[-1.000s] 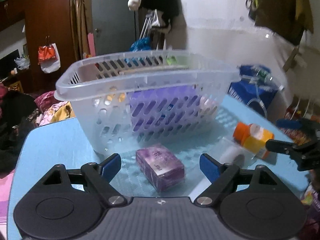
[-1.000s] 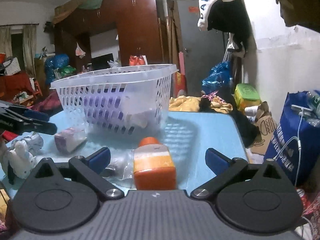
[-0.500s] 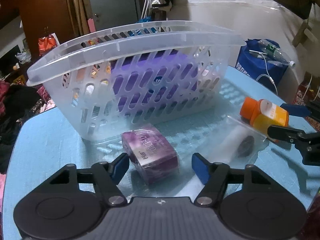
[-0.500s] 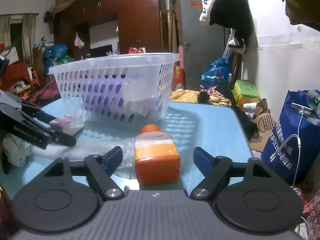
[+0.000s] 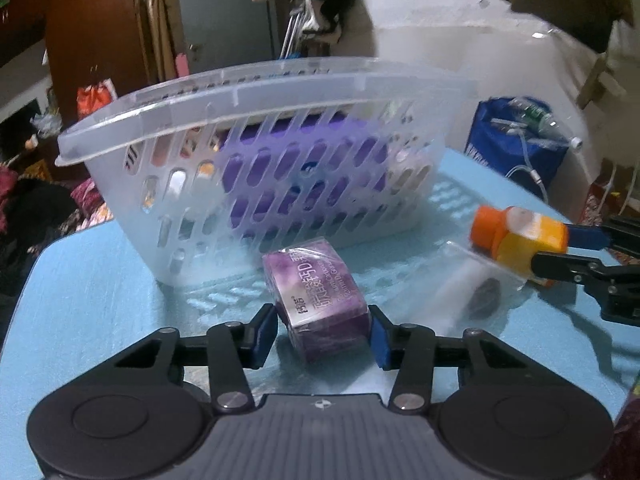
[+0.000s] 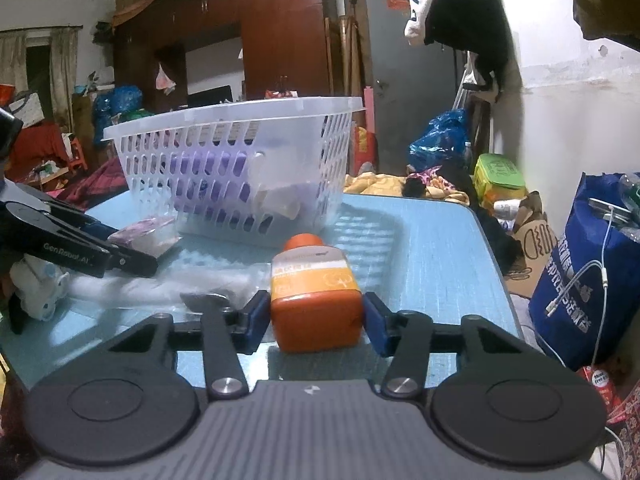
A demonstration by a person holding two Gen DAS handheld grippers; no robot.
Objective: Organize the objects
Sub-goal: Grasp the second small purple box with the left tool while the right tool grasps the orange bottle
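A: Left wrist view first. What's between the tongs?

B: The left gripper (image 5: 323, 330) has just been closing around the purple box (image 5: 316, 298), low in the centre of the frame. Both blue pads sit against its sides, so I read it as gripped. The box lies on the blue table (image 5: 92, 280), just in front of the clear basket (image 5: 256, 152) that fills the middle.

A: How will it handle?

B: Likely light and stiff, but wrapped in glossy film, so slippery. Holding the two long flat sides, as now, looks right.

A: And at the right edge?

B: The orange bottle (image 5: 520, 240) lies on its side on a clear plastic bag (image 5: 472, 280), with the other gripper's fingers around it.

A: Right wrist view?

B: The right gripper (image 6: 316, 322) has also just been closing; its pads meet the orange bottle (image 6: 314, 292) at its broad base, bottom centre. Smooth hard plastic, probably fairly light, could twist. The basket (image 6: 240, 168) stands behind, centre left, with the purple box (image 6: 146, 232) at mid left.
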